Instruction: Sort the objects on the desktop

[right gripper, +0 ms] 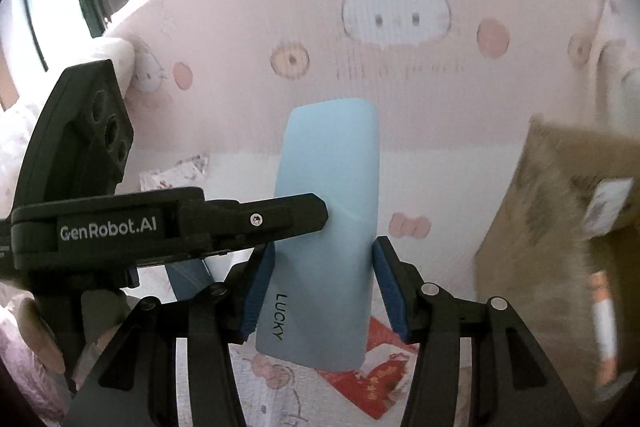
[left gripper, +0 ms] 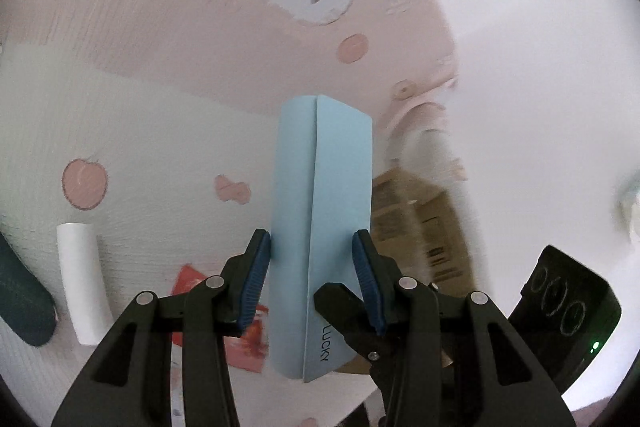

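A light blue case (left gripper: 320,167) printed "LUCKY" is held up off the desk by both grippers. In the left wrist view my left gripper (left gripper: 311,243) is shut on it, blue pads pressed against its two long sides. A black finger of the other gripper (left gripper: 336,297) reaches onto the case from the right. In the right wrist view my right gripper (right gripper: 324,251) clamps the same case (right gripper: 332,155) near its labelled end. The left gripper's black body (right gripper: 108,227) comes in from the left, its finger touching the case's side.
Below lies a pink and white desk mat (left gripper: 208,39) with cartoon cat prints. A brown cardboard box (right gripper: 560,227) stands to the right. A red packet (right gripper: 384,367) lies under the case. A white roll (left gripper: 80,279) and a dark green object (left gripper: 20,291) lie at the left.
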`<state>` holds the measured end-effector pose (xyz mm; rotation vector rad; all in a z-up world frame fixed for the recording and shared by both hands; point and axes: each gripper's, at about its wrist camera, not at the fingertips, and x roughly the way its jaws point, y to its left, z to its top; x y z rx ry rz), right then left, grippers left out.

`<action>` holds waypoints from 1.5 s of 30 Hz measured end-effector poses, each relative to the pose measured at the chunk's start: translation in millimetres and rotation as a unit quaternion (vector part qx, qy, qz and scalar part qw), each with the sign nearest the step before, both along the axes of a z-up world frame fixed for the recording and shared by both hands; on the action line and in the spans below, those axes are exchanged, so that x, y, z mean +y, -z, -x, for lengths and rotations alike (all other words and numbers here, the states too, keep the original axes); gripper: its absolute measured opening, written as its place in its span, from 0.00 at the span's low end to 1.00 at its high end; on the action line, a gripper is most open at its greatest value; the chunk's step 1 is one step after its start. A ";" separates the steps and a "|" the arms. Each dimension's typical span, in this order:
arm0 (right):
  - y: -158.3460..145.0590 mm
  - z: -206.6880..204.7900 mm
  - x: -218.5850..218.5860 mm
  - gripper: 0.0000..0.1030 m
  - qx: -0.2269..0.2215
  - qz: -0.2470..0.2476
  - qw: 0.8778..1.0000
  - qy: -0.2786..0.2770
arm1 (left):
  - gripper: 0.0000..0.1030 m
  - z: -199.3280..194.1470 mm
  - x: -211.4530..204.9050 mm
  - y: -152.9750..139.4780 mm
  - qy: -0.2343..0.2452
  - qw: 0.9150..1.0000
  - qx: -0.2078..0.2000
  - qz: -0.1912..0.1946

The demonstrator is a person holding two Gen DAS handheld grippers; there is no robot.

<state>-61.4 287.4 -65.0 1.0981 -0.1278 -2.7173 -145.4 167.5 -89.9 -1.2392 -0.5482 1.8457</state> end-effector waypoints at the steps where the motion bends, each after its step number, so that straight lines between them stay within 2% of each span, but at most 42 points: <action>1: -6.9 -4.6 0.7 0.47 0.010 -0.003 1.000 0.002 | 0.45 -3.5 1.3 -7.2 0.000 1.000 0.006 -0.005; 5: -34.6 -18.4 4.6 0.47 0.045 -0.007 0.999 0.011 | 0.45 -18.4 10.9 -37.3 0.004 0.999 0.041 -0.018; 11: -65.4 -36.3 22.8 0.47 0.071 -0.022 0.997 0.028 | 0.45 -28.7 34.4 -58.2 0.023 0.998 0.048 -0.038; 18: -75.9 -45.9 59.1 0.47 0.064 -0.018 0.997 0.040 | 0.45 -39.0 66.3 -60.1 0.057 0.997 0.050 -0.027; 25: -83.8 -55.8 108.1 0.47 0.055 -0.006 0.996 0.067 | 0.45 -44.7 123.5 -68.4 0.106 0.993 0.048 -0.024; 31: -83.6 -59.3 153.2 0.47 0.033 0.015 0.995 0.091 | 0.45 -54.5 166.1 -62.9 0.135 0.991 0.020 -0.012; 37: -62.6 -49.0 182.7 0.47 -0.041 0.026 0.997 0.062 | 0.45 -65.6 187.6 -33.9 0.141 0.989 -0.022 0.037; 42: -42.7 -44.9 188.7 0.47 -0.095 0.009 0.995 0.037 | 0.45 -71.4 196.8 -8.8 0.154 0.983 -0.057 0.078; 43: -38.2 -44.2 188.9 0.47 -0.105 0.006 0.994 0.031 | 0.45 -73.0 199.4 -4.8 0.157 0.982 -0.061 0.091; 45: -29.8 -43.7 190.5 0.47 -0.115 0.007 0.993 0.025 | 0.45 -78.4 203.9 -8.2 0.161 0.980 -0.040 0.113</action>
